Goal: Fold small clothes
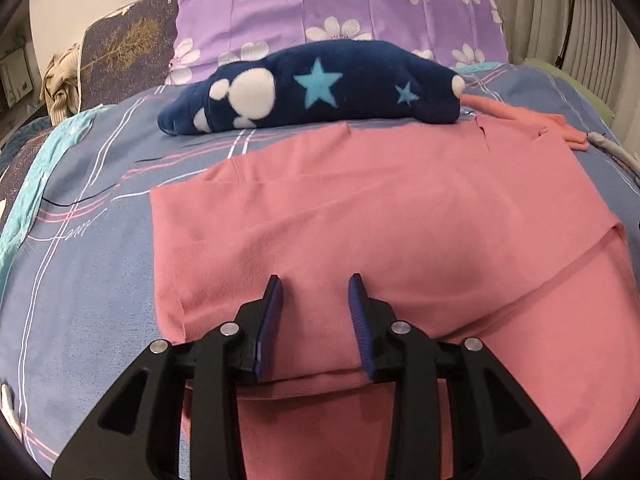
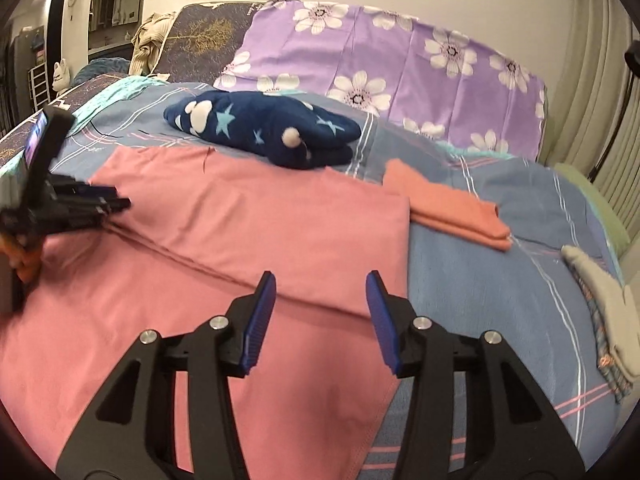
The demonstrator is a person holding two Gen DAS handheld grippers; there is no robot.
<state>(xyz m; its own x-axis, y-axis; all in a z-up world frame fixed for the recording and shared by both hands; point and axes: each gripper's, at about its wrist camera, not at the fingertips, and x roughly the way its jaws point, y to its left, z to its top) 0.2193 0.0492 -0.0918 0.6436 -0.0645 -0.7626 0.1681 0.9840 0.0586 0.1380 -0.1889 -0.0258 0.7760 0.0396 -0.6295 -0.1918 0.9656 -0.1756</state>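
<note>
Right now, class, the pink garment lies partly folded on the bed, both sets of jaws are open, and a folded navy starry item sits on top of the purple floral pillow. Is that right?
Not quite. The navy starry item lies on the blue bedsheet in front of the purple floral pillow, as the right wrist view shows. The pink garment is partly folded and both sets of jaws are open.

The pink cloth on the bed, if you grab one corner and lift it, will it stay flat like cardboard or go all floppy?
Probably floppy: the pink cloth lies limp on the bed cover, with a soft fold across it. It looks thin, so likely light. Lifted by one corner, the rest would probably hang and drag behind.
</note>
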